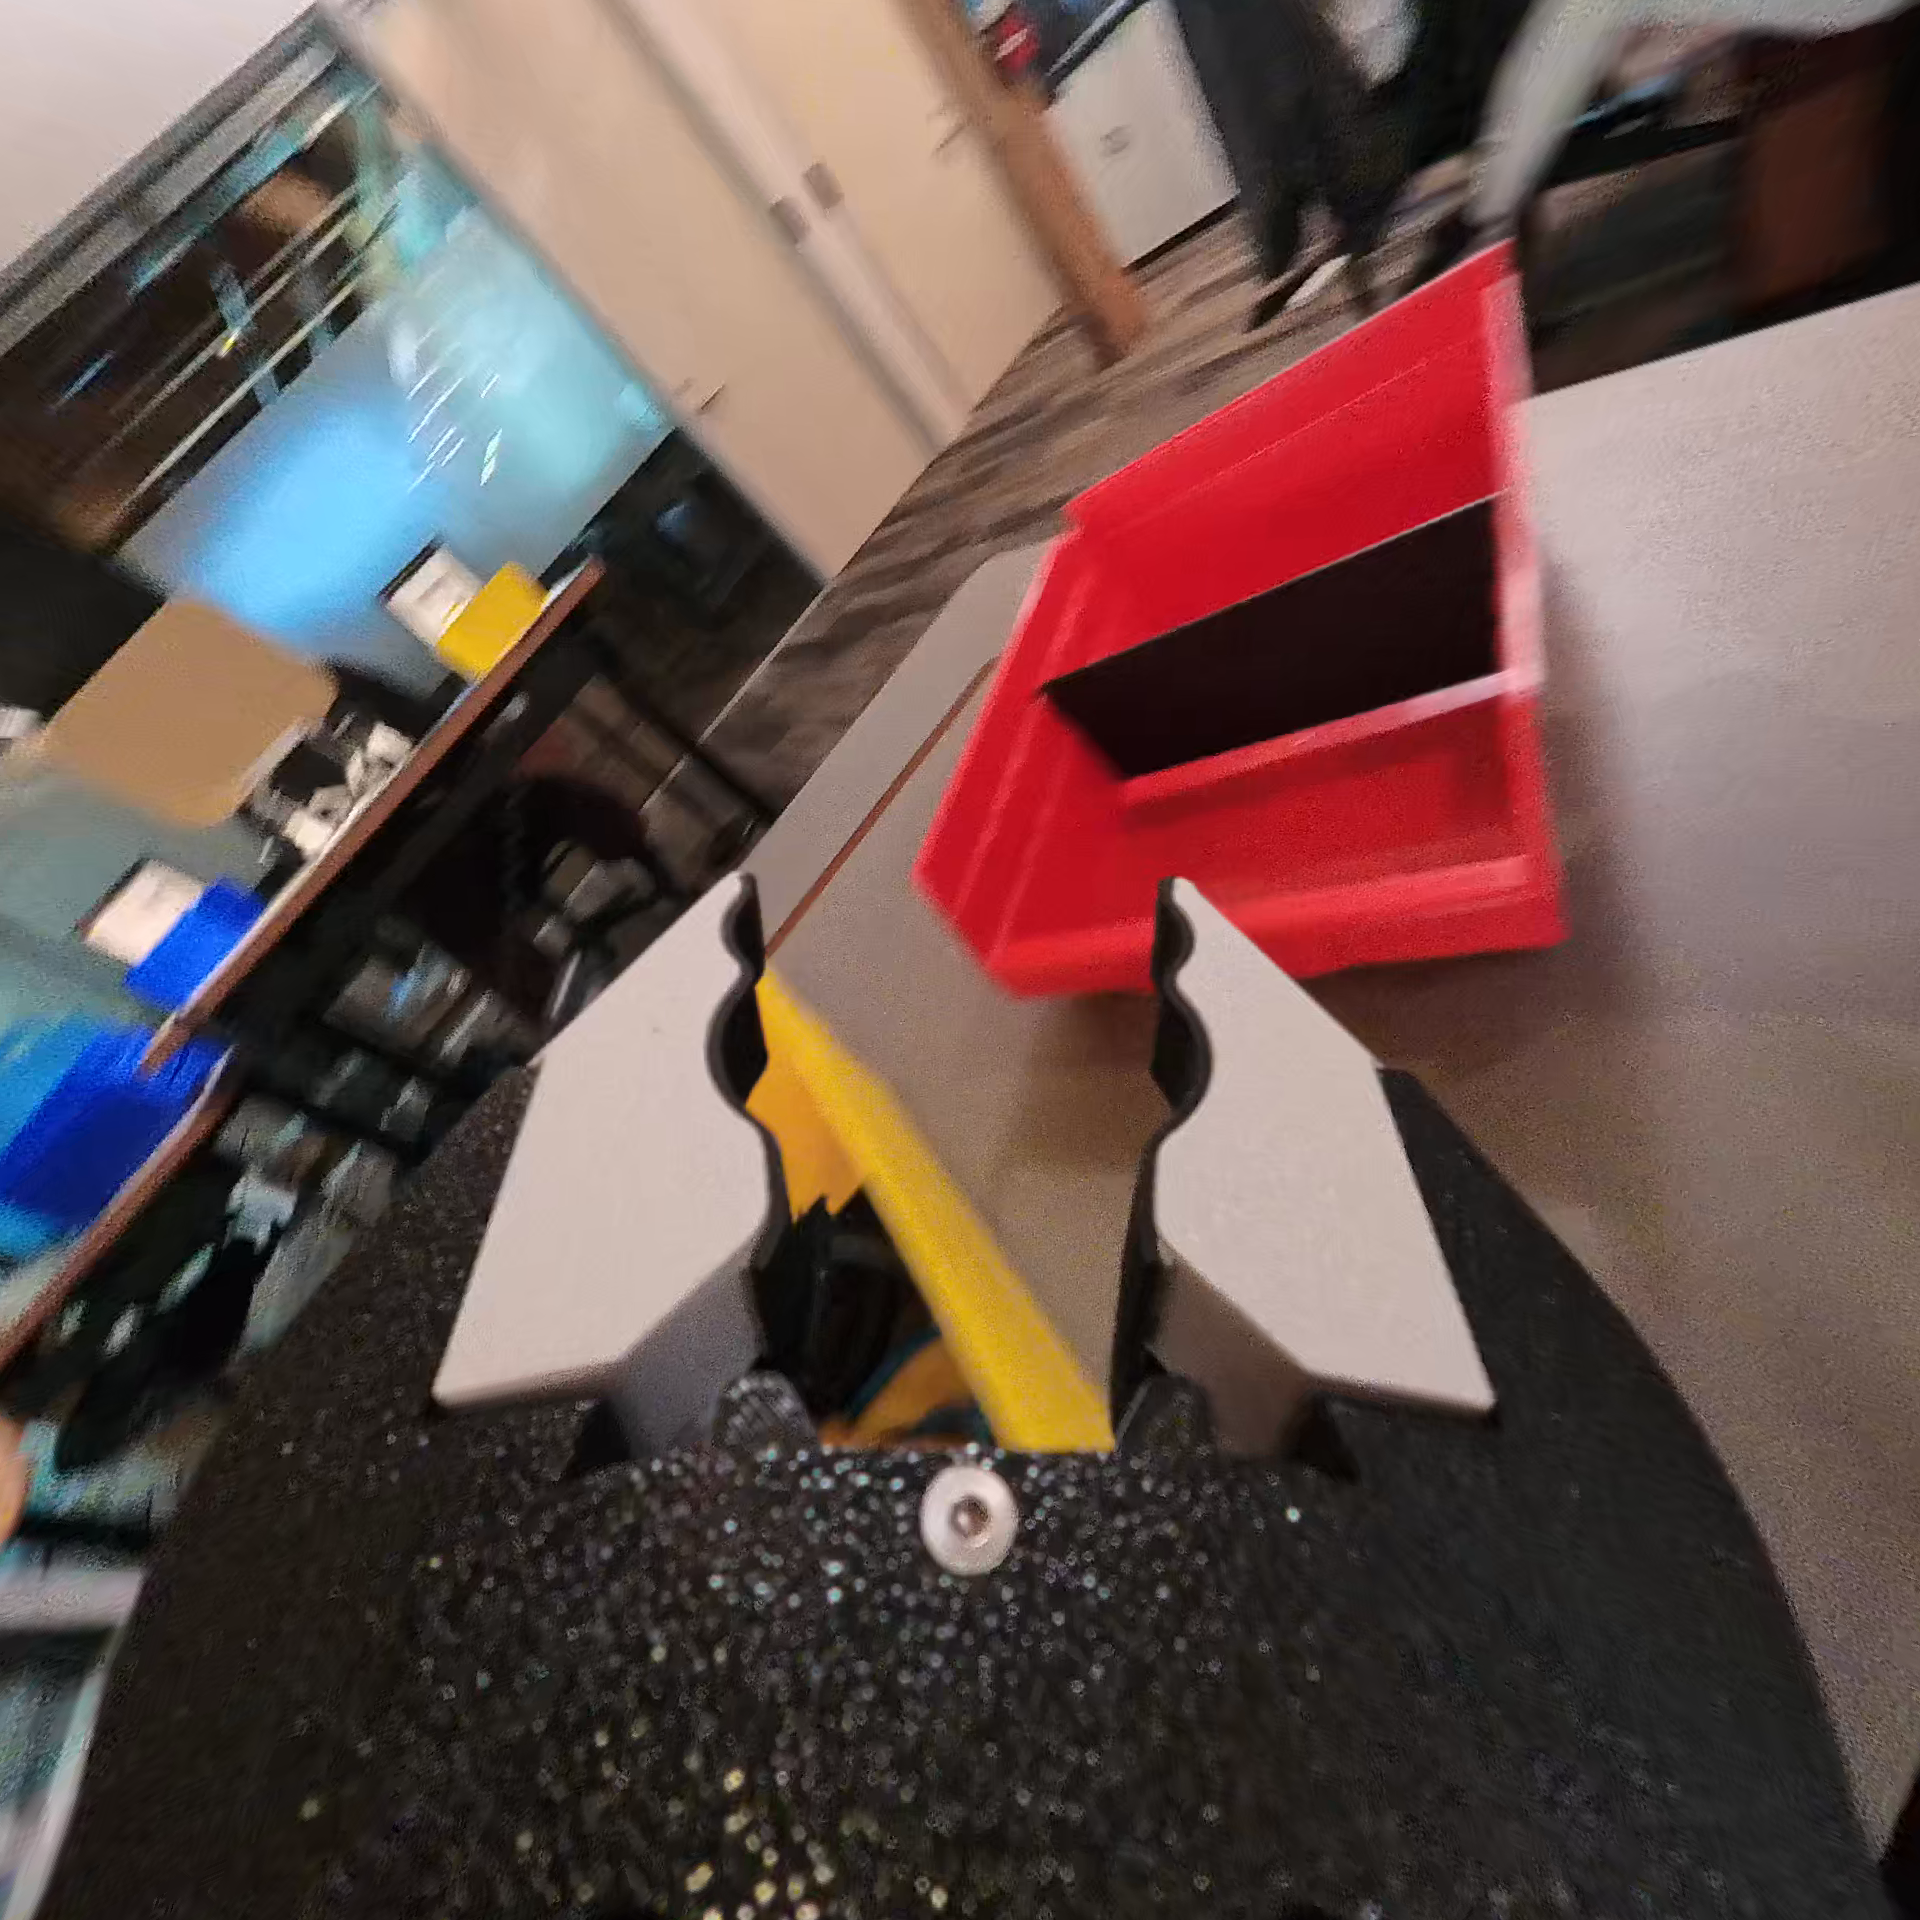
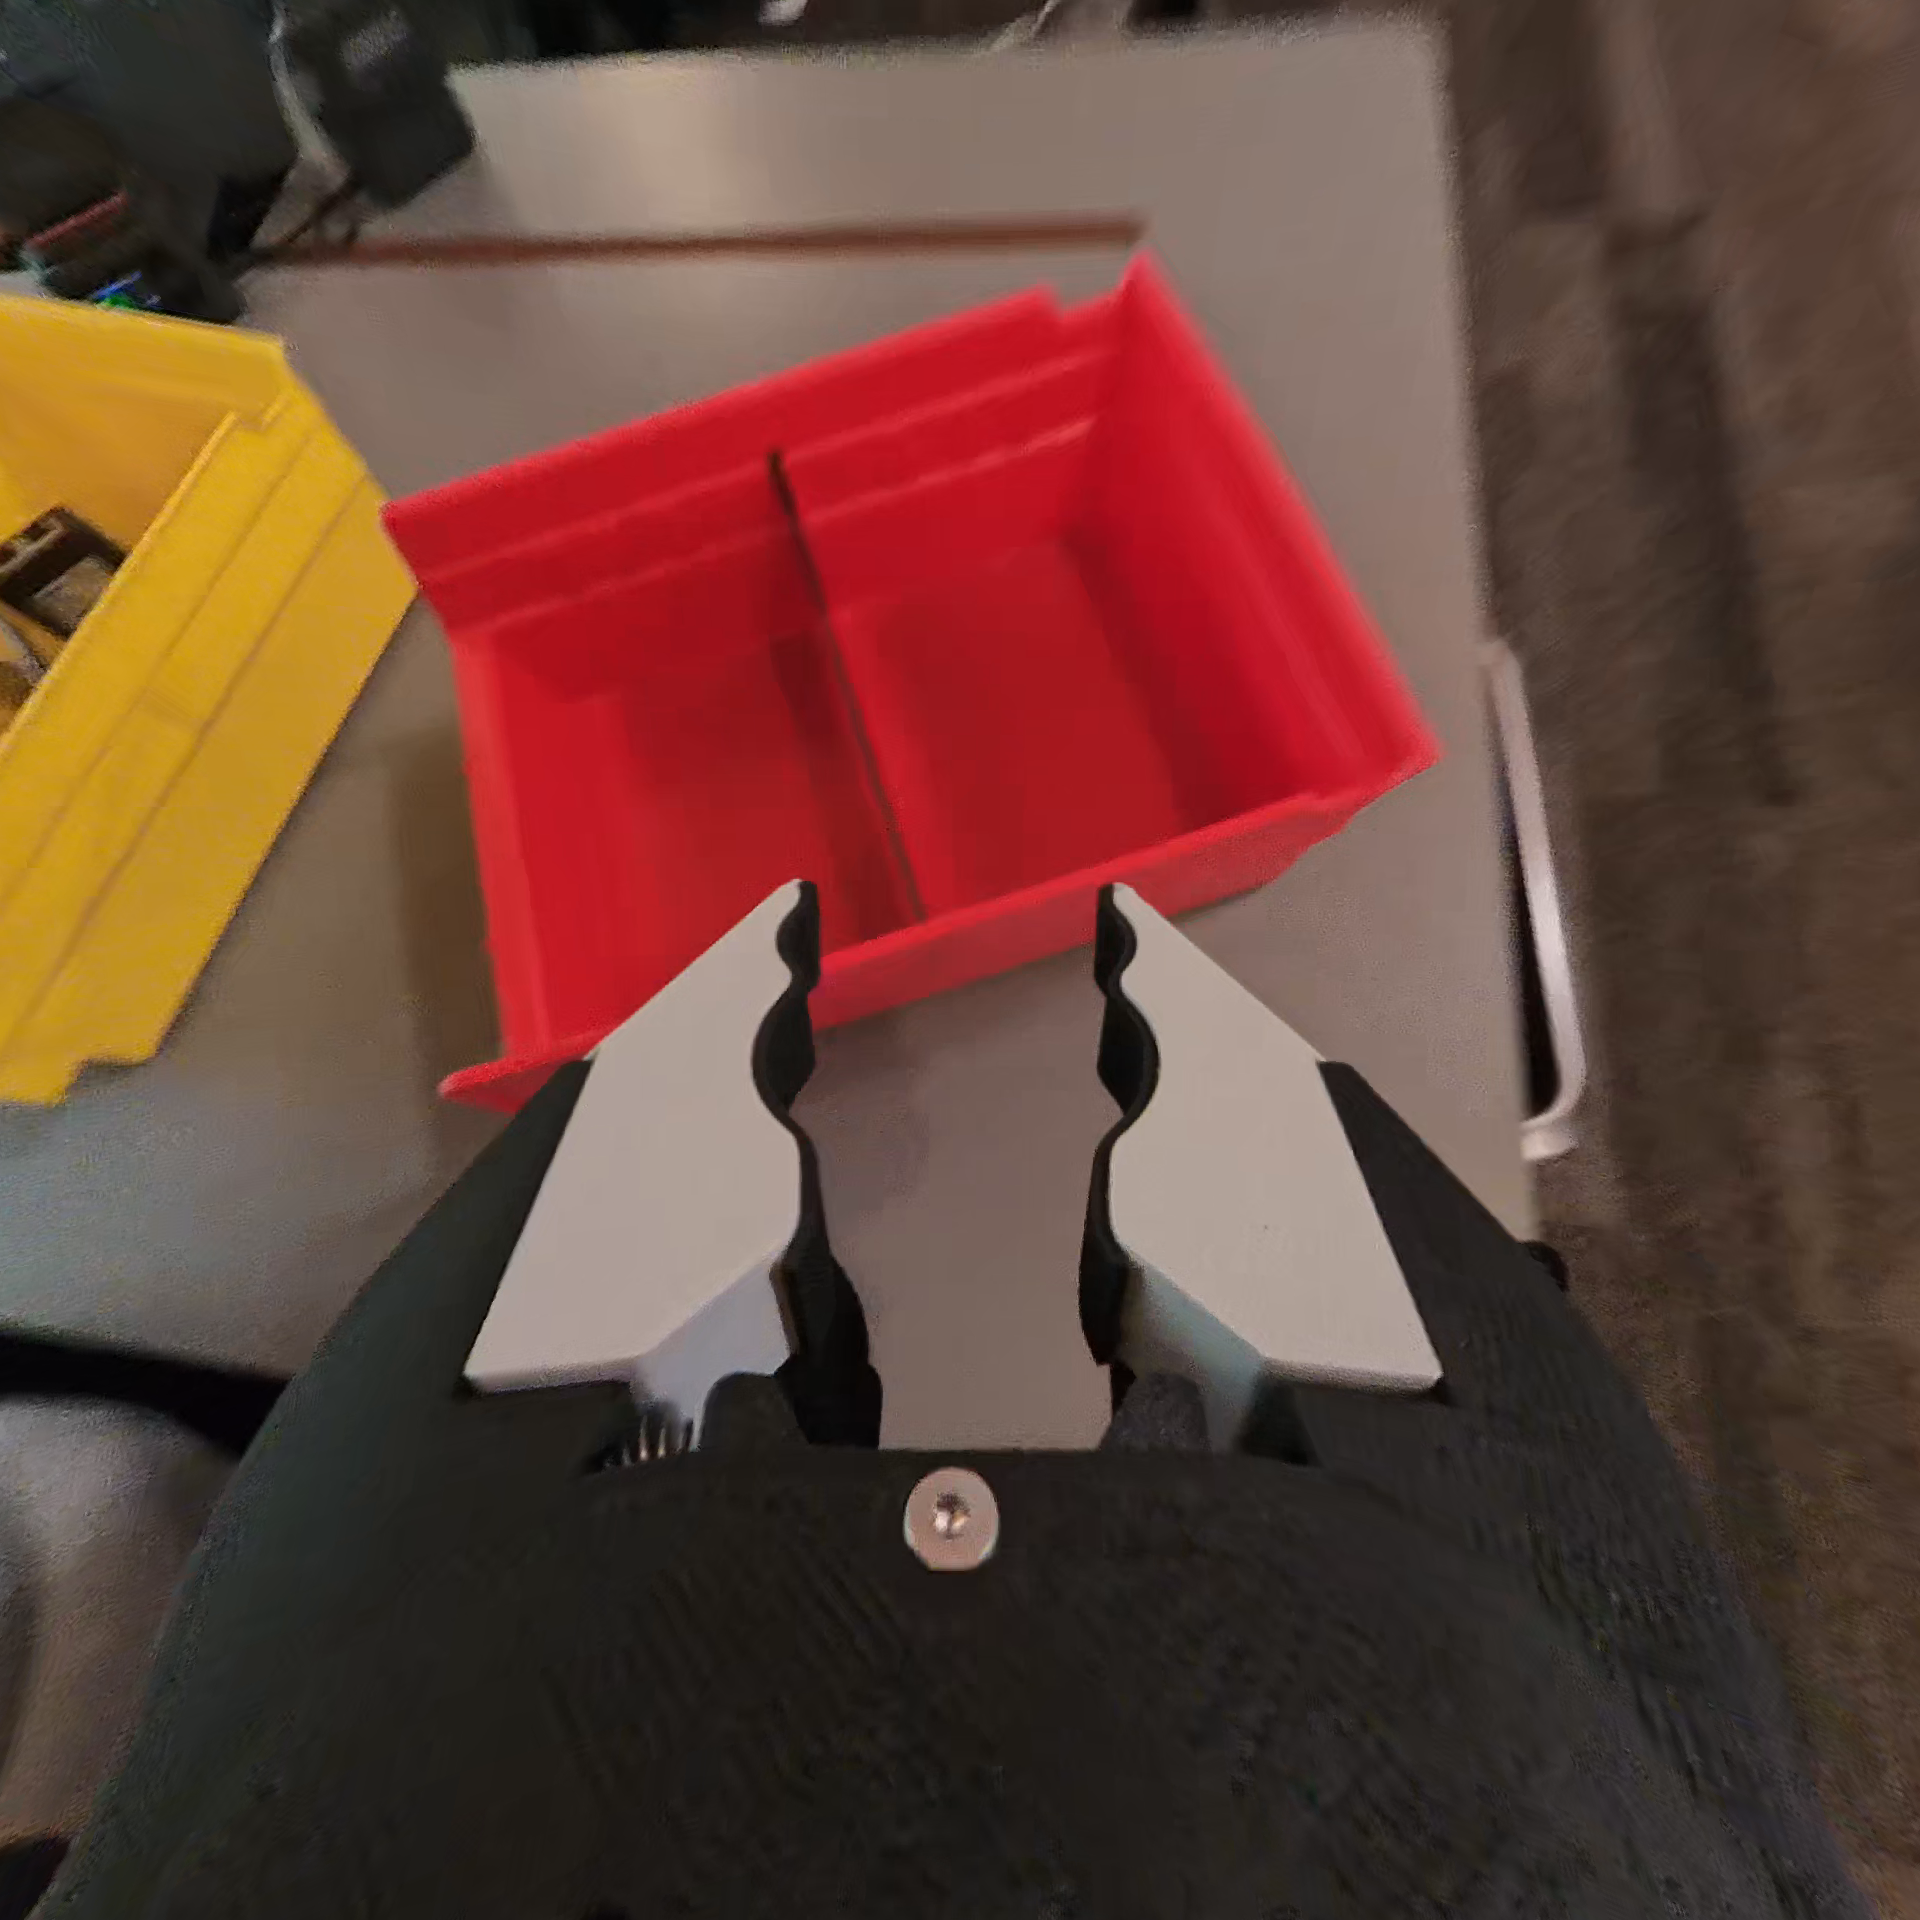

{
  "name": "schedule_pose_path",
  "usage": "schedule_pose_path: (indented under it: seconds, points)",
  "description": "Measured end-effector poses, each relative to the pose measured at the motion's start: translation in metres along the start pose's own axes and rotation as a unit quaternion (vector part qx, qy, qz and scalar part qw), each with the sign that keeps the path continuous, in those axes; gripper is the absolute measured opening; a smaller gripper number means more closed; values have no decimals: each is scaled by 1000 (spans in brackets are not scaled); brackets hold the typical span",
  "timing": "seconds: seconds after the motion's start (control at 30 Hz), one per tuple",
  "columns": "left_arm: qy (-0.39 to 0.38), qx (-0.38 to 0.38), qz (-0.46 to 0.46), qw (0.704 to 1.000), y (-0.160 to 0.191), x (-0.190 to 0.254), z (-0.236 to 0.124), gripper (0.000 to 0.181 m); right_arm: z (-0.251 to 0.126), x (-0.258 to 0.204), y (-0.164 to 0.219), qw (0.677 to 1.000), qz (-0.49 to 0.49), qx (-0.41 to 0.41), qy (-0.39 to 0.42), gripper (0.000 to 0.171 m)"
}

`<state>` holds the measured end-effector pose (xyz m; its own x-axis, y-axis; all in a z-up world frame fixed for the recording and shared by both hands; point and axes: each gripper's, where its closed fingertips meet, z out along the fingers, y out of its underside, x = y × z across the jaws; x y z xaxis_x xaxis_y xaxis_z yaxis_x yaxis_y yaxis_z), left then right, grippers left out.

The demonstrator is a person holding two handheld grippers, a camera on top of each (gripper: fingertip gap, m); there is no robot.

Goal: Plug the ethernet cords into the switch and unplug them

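My left gripper (image 1: 961,909) is open and empty, held over the rim of a yellow bin (image 1: 935,1195) whose dark contents are mostly hidden under the fingers. My right gripper (image 2: 956,909) is open and empty, just short of the near wall of a red bin (image 2: 997,707). The red bin has a thin divider down its middle and both halves look empty. It also shows in the left wrist view (image 1: 1351,582), ahead and to the right. I see no switch or ethernet cord clearly; some dark items (image 2: 52,571) lie in the yellow bin (image 2: 156,727). Both views are blurred.
Both bins stand on a grey table (image 2: 935,156) whose right edge drops to a carpeted floor (image 2: 1714,623). Dark equipment and cables (image 2: 208,135) sit at the table's far left. In the left wrist view, shelves with clutter (image 1: 416,935) stand beyond the table's left edge.
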<state>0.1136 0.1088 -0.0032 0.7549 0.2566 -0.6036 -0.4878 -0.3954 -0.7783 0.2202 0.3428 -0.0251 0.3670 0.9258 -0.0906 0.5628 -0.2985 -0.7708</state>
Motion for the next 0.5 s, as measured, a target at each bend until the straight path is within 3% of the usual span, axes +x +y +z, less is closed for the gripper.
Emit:
schedule_pose_path:
  seconds: [0.03, 0.17, 0.27, 0.5]
  points:
    - [-28, -17, -26, 999, 17, -22, -11, 76, 5, -6, 8, 999, 14, -24, -19, 58]
    - [-141, -88, -117, 979, 93, -102, -57, 80, 23, -22, 34, 994, 24, -105, -35, 93]
    - [-194, -158, -161, 955, 147, -136, -86, 87, 33, -37, 47, 988, 2, -148, -36, 114]
    - [-179, -259, -251, 915, 227, -139, -102, 86, 55, -51, 52, 981, -46, -186, 20, 136]
